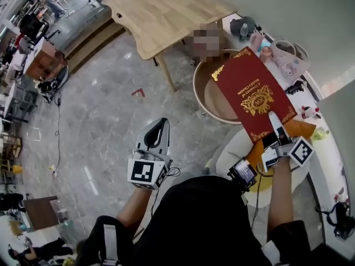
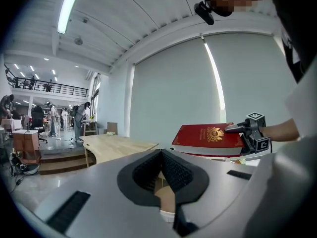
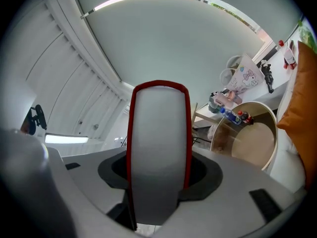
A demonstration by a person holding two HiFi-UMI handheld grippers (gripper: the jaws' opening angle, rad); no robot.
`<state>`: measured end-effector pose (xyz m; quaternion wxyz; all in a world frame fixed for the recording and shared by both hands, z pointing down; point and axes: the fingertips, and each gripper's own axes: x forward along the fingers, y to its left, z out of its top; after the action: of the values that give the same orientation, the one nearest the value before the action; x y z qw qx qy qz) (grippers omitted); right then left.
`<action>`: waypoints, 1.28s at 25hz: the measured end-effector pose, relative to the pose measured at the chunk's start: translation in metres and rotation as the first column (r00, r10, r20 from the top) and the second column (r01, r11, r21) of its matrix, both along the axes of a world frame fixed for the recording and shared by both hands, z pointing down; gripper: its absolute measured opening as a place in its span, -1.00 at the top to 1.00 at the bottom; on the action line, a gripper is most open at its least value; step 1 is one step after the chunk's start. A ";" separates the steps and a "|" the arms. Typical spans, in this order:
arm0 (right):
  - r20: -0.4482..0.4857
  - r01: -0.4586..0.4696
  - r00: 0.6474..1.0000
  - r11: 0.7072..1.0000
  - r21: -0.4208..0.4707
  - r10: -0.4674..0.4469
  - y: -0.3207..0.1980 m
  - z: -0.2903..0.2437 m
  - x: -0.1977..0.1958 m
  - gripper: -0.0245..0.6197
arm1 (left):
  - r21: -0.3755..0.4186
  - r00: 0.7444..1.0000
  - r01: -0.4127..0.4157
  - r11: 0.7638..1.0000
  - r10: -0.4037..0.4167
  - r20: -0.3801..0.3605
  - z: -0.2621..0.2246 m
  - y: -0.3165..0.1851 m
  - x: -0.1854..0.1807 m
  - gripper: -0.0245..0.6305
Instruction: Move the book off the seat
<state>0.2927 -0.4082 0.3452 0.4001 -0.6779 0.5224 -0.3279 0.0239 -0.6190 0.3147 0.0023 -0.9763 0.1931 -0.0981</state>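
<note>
A: What's your red hardcover book [image 1: 252,90] like?
B: Smooth cover, faint sheen, shiny gold stamping.
A: And around you?
B: Your pale wooden table [image 1: 166,10] looks matt; the grey stone floor [image 1: 100,121] polished; the orange cushion [image 1: 304,129] cloth; your left gripper [image 2: 161,151] matt grey plastic, ribbed black pads [image 2: 146,172].

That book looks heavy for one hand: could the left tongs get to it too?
Probably yes. The left tongs are shut and empty, with nothing between them and the red book, which the right tongs hold aloft. They would have to open first.
</note>
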 end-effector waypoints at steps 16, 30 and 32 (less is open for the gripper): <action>0.060 -0.056 0.996 0.997 -0.048 0.059 -0.042 0.044 0.046 0.19 | -0.041 0.988 -0.148 0.988 0.149 0.035 0.034 -0.048 0.101 0.89; 0.186 -0.053 0.979 0.981 -0.185 0.088 -0.142 0.183 0.096 0.19 | -0.178 0.945 -0.292 0.940 0.312 0.101 0.114 -0.156 0.231 0.89; 0.206 -0.045 0.974 0.974 -0.222 0.092 -0.151 0.216 0.101 0.19 | -0.201 0.933 -0.314 0.928 0.341 0.118 0.135 -0.167 0.250 0.89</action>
<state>0.3940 -0.5590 0.5613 0.3893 -0.6955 0.4137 -0.4399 0.2739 -0.7856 0.4493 -0.0542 -0.9808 0.0167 -0.1866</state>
